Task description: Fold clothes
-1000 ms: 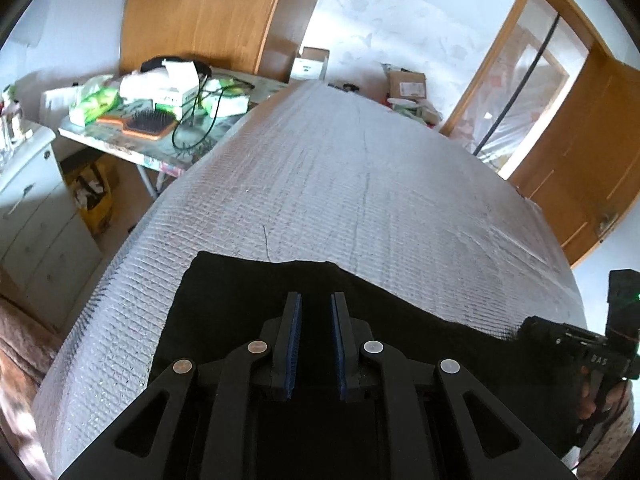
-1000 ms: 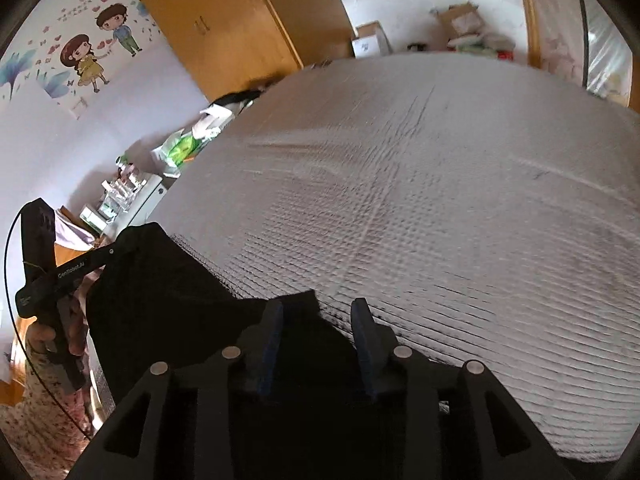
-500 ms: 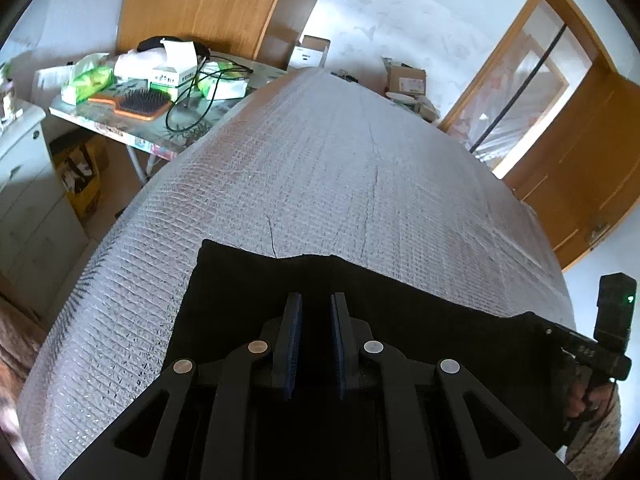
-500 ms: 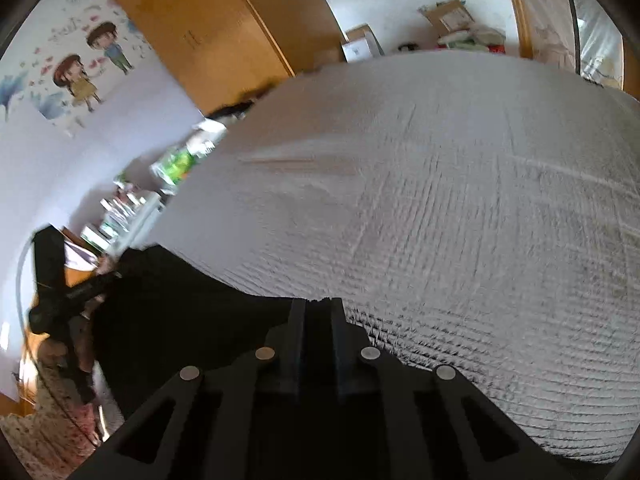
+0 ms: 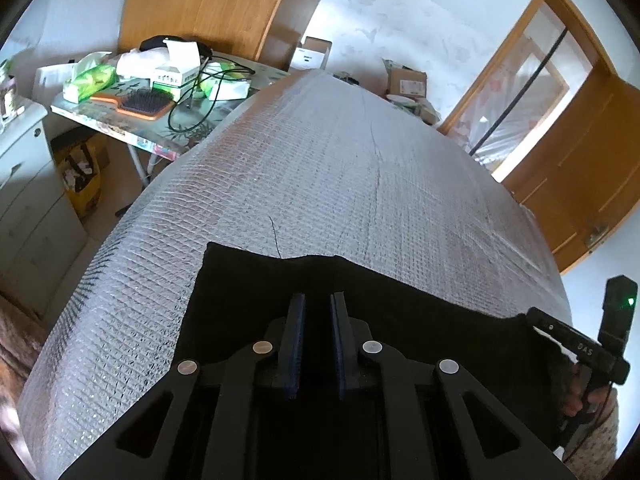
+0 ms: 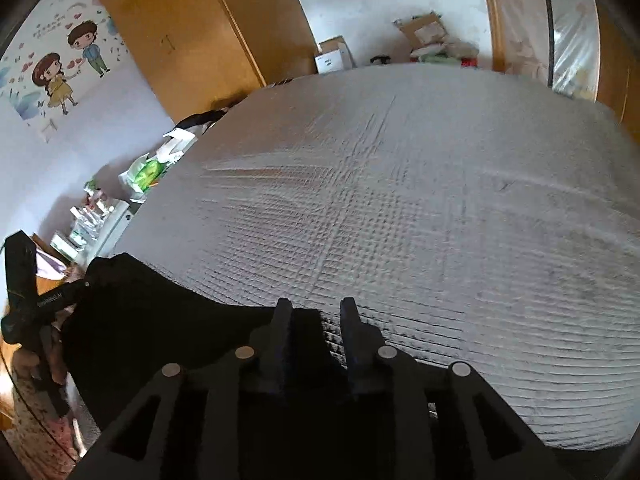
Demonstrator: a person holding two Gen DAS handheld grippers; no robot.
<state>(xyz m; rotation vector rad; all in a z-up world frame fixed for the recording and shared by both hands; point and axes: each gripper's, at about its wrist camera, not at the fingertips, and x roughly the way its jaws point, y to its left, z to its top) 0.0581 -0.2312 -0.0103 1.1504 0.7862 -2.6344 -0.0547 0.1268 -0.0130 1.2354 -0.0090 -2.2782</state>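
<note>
A black cloth garment (image 5: 256, 292) is lying spread along the near edge of a bed covered in a pale grey quilted textured spread (image 5: 360, 184), filling the left wrist view from about 8 o'clock across to 4 o'clock. The left gripper (image 5: 318, 304), black with blue-padded fingers (image 5: 297, 320), is hovering low over the garment's middle with its jaws standing narrowly apart; the dark cloth shows in the slot between the pads, but whether they are pinching it cannot be told. In the right wrist view the right gripper (image 6: 315, 312) is sitting at the garment's (image 6: 160, 312) far corner, at 6 o'clock in the picture. Its jaws have just been opening after closing, and they are now standing moderately apart with the cloth's edge partly between them and the quilt showing in the rest of the gap, the pads not pressing on it. A person's hand (image 5: 582, 392) is gripping the right tool's handle at 4 o'clock in the left view. A cluttered folding side table (image 5: 132, 124) with an orange-framed hairbrush (image 5: 142, 103) is standing beside the bed at 10 o'clock.
</note>
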